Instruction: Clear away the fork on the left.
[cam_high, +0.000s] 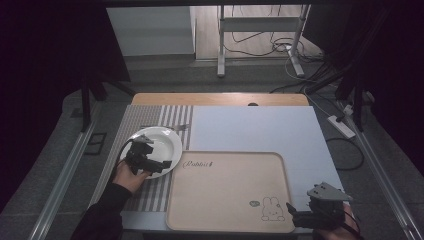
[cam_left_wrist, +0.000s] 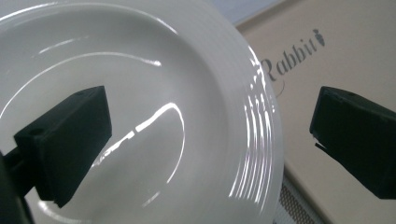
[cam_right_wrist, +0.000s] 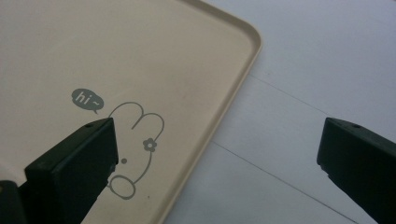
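Note:
A white round plate (cam_high: 159, 141) (cam_left_wrist: 140, 70) rests on a striped placemat, just left of a beige tray (cam_high: 225, 192) (cam_left_wrist: 336, 60) printed with "Rabbit". My left gripper (cam_high: 161, 154) (cam_left_wrist: 210, 149) is open across the plate's rim on the tray side, one jaw over the plate's bowl and the other over the tray. At the tray's near right corner my right gripper (cam_high: 292, 212) (cam_right_wrist: 217, 163) is open and holds nothing. Its jaws straddle the edge of the tray (cam_right_wrist: 140, 46), one above the rabbit drawing (cam_high: 272, 209) (cam_right_wrist: 135, 140), the other above the white sheet.
The striped placemat (cam_high: 150, 192) (cam_left_wrist: 289, 205) covers the table's left part, and a white sheet (cam_high: 260, 130) (cam_right_wrist: 303, 93) covers the right. The wooden table's far edge (cam_high: 220, 98) shows beyond them. On the floor lie cables and a power strip (cam_high: 342, 126).

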